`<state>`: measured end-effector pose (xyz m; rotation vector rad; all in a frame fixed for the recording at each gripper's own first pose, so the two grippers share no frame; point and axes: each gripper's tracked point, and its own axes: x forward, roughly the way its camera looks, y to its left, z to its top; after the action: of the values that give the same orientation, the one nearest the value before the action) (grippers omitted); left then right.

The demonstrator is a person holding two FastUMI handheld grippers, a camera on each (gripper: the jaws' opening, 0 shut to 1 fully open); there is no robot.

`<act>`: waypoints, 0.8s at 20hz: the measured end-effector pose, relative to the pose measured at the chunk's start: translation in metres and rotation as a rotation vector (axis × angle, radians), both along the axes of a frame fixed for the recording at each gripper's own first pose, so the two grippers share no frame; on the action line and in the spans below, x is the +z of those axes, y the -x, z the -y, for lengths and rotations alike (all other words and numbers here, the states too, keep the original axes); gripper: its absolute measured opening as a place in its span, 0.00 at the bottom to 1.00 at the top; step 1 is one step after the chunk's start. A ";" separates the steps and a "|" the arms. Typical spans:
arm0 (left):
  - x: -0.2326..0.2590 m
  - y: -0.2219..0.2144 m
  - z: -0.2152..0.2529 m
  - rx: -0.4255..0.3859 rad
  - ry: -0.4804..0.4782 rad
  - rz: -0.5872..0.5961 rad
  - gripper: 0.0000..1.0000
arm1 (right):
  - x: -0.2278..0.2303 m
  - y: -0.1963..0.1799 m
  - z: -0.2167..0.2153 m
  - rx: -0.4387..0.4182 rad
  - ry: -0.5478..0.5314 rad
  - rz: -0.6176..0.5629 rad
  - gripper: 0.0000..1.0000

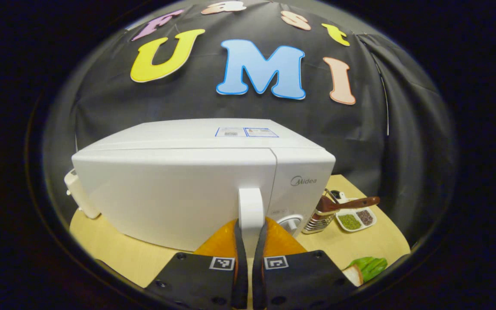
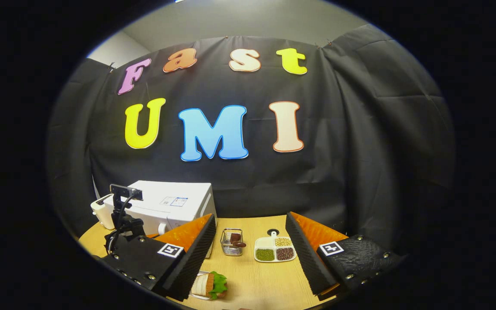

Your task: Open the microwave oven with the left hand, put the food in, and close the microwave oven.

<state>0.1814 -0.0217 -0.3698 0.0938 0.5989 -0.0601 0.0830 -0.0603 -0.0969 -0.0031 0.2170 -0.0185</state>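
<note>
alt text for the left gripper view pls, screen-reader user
The left gripper is shut on the white vertical door handle of a closed white microwave oven on a light wooden table. To the right stand a metal utensil holder and a white divided dish of grains.

L gripper [image 1: 249, 241]: black textured body plates w/ round screws, a square black-and-white marker tag on each. R gripper [image 2: 250, 254]: same black plates, screws, one tag per side. L unit's small black camera block [image 2: 125, 192] sits on a post w/ black cable.
</note>
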 end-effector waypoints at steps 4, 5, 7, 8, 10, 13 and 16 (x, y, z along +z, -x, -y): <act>0.000 0.001 0.000 -0.005 0.003 -0.025 0.06 | 0.002 0.003 0.003 -0.004 -0.006 0.009 0.99; 0.000 0.001 0.000 0.000 0.006 -0.035 0.06 | 0.003 0.004 0.002 -0.005 -0.008 0.010 0.99; 0.000 0.001 0.000 0.022 0.034 -0.050 0.06 | 0.004 0.006 0.000 0.001 -0.016 0.010 0.99; -0.001 0.002 0.000 0.026 0.046 -0.056 0.06 | 0.003 0.008 -0.003 0.005 -0.020 0.009 0.99; -0.001 0.007 -0.001 0.017 0.038 -0.073 0.06 | 0.004 0.013 -0.004 0.002 -0.020 0.010 0.99; 0.007 0.050 -0.005 -0.040 0.002 -0.059 0.06 | 0.006 0.017 -0.005 -0.004 -0.025 0.019 0.99; 0.014 0.091 -0.016 -0.060 0.003 -0.073 0.06 | -0.003 0.022 -0.014 0.008 -0.042 -0.004 0.99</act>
<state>0.0902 -0.0055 -0.3560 0.1066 0.6684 -0.1232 0.0612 -0.0463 -0.1004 0.0382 0.2211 -0.0055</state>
